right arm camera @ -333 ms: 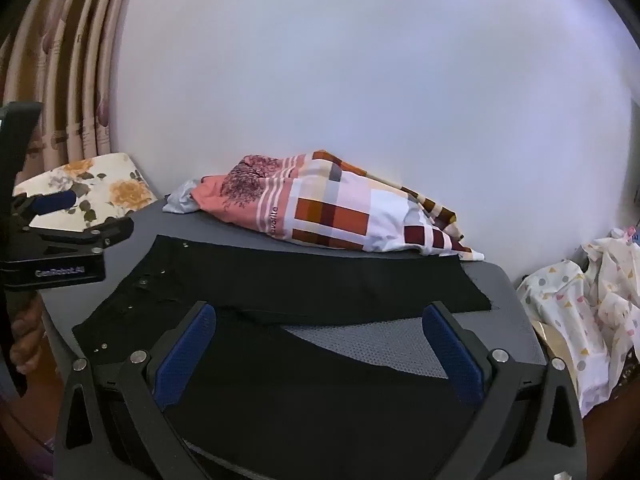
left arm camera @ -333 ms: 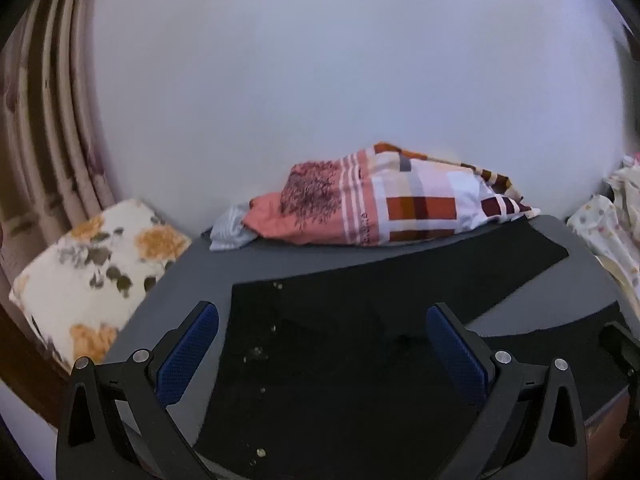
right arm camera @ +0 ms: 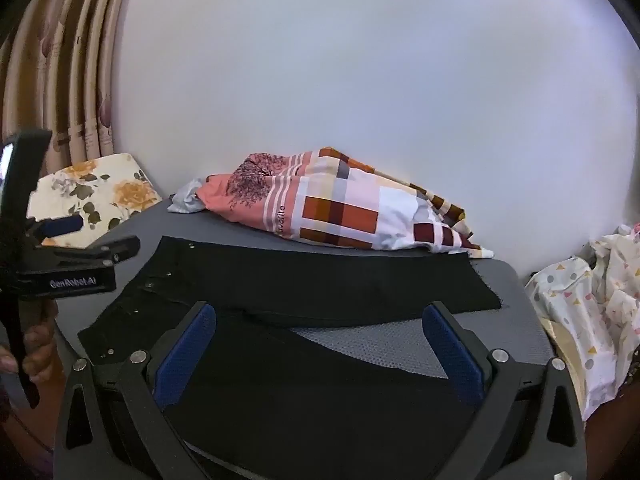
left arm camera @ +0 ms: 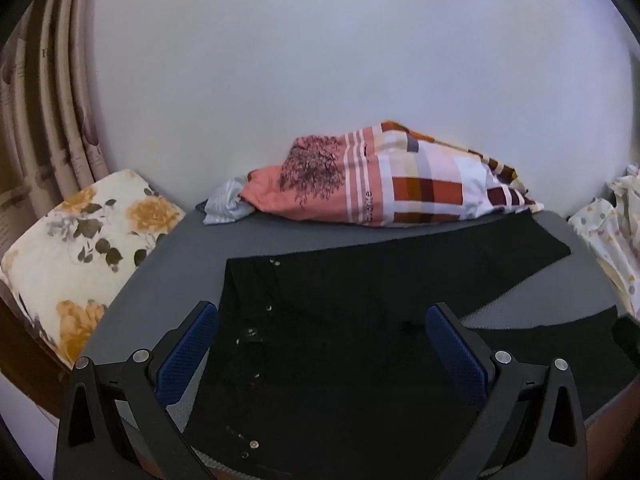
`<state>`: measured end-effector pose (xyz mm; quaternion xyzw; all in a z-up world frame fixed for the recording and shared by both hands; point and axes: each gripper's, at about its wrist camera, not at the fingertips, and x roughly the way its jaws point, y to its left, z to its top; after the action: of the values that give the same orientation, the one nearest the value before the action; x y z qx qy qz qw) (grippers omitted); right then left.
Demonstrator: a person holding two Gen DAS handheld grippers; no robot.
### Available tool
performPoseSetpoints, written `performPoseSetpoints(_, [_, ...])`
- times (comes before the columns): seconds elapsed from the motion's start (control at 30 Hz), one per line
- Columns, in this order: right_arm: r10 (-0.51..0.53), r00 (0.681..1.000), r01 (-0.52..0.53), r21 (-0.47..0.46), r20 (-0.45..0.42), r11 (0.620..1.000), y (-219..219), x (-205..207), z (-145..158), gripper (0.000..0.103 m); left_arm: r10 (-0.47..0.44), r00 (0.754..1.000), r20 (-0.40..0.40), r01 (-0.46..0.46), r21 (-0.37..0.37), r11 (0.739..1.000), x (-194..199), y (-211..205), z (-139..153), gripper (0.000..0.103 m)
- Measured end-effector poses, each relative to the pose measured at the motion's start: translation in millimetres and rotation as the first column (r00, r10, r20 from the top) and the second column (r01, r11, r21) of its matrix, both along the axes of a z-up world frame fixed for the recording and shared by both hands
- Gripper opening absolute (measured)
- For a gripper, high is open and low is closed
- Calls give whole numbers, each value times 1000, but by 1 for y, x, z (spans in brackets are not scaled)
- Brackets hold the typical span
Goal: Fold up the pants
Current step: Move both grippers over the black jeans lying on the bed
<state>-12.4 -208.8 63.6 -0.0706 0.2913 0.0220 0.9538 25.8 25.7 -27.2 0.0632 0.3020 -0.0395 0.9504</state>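
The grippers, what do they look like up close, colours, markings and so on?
Both are black, angular two-finger frames. The left gripper and right gripper carry blue textured pads and silver round bolts. Seen from the right wrist, the left one's body bears white "GenRobot.AI" lettering.

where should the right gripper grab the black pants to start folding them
Grip the hem end of the far leg of the pants, coming from the right with the open right gripper. The legs lie flat and spread in a V on the grey table, so that free end can swing over onto the near leg.
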Motion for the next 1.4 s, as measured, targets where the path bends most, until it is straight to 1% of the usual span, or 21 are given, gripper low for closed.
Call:
performPoseSetpoints(0.03, [3,1000,-3,4,-5,1000,0,3,0,103,-6,1000,-17,6,-10,1000,7,3,2,103])
performPoseSetpoints(0.13, [8,1000,-8,8,-13,1000,3,10,-1,103,-16,999,-38,16,-2,1000,15,2,-5,103])
performPoseSetpoints(0.2, [9,1000,-9,3,-17,1000,4,14,-3,103,-18,999,-30,17,-18,1000,12,16,-10,103])
performPoseSetpoints(0.3, [12,1000,-11,15,-22,1000,3,13,-12,103,-12,999,-40,12,-16,1000,17,22,-14,103])
performPoseSetpoints(0.8, [34,995,-30,39,-96,999,11,36,-39,103,36,995,-92,-32,46,998,57,24,-38,103])
performPoseSetpoints(1.1, [39,992,-34,47,-118,998,15,44,-50,103,57,994,-97,-52,57,997,70,28,-46,103])
performPoseSetpoints(1.4, [39,987,-31,52,-157,998,17,55,-62,103,56,991,-120,-48,71,996,86,35,-62,103])
